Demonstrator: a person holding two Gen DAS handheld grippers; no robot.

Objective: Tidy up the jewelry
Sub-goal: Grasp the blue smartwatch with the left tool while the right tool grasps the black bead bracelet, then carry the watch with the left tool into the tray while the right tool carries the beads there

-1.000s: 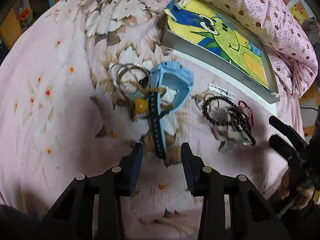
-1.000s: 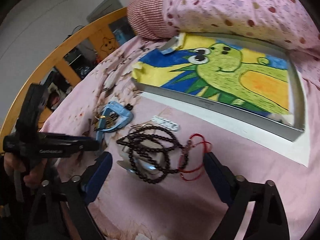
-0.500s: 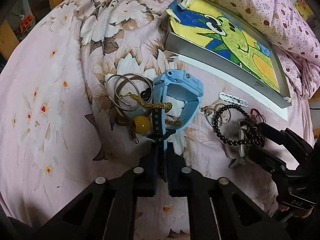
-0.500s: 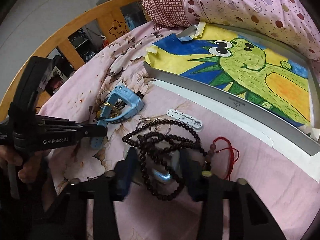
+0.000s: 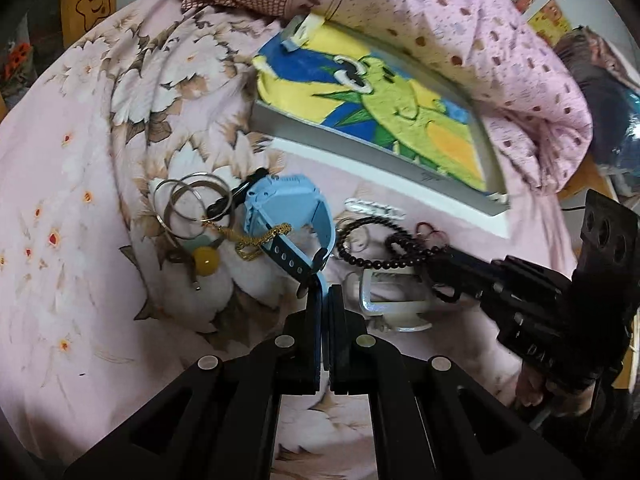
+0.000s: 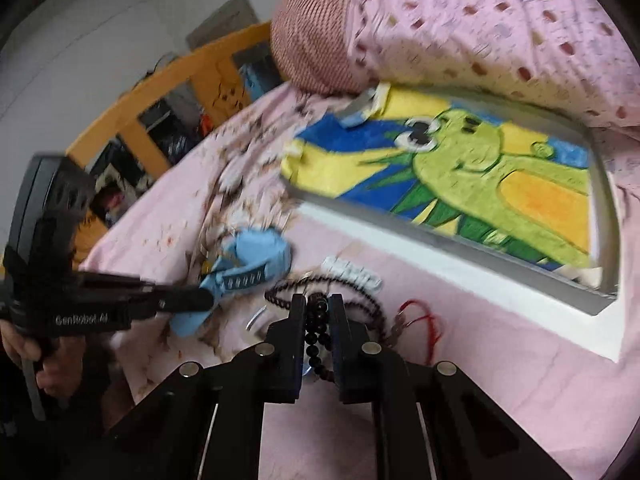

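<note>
Pink bedding with big pale flowers (image 5: pixel 100 128) covers the bed, and a spotted pink pillow (image 5: pixel 460 28) sits at the top. Next to the pillow lies a flat grey tray (image 5: pixel 360 140) with a green frog picture lining it. This looks like the place where the jewelry should go.

Jewelry lies in 2 little heaps on the sheet, near the front edge of the tray. In 1 heap are a blue watch (image 5: pixel 288 208), 2 silver bangles (image 5: pixel 188 204), a gold chain (image 5: pixel 256 240) draped over the strap, and a yellow bead (image 5: pixel 206 260). In the other heap are a string of dark beads (image 6: pixel 320 324), a red cord (image 6: pixel 420 320) and a small white clip (image 6: pixel 352 270).

Both tools have changed in the last second. 1 second ago the left gripper (image 5: pixel 325 300) was wide open with the watch strap lying between its fingers. Now it is clenched on the end of the blue strap. The right gripper (image 6: pixel 316 312) was wide open around the dark beads. Its jaws have just been closing, and now they pinch a few strands of the beads.

The watch looks tipped up, so I think it is starting to lift. The view is blurry, though.

So 2 things are grabbed at once. I think the next job is carrying them to the tray. The gold chain may get dragged along with the watch.
</note>
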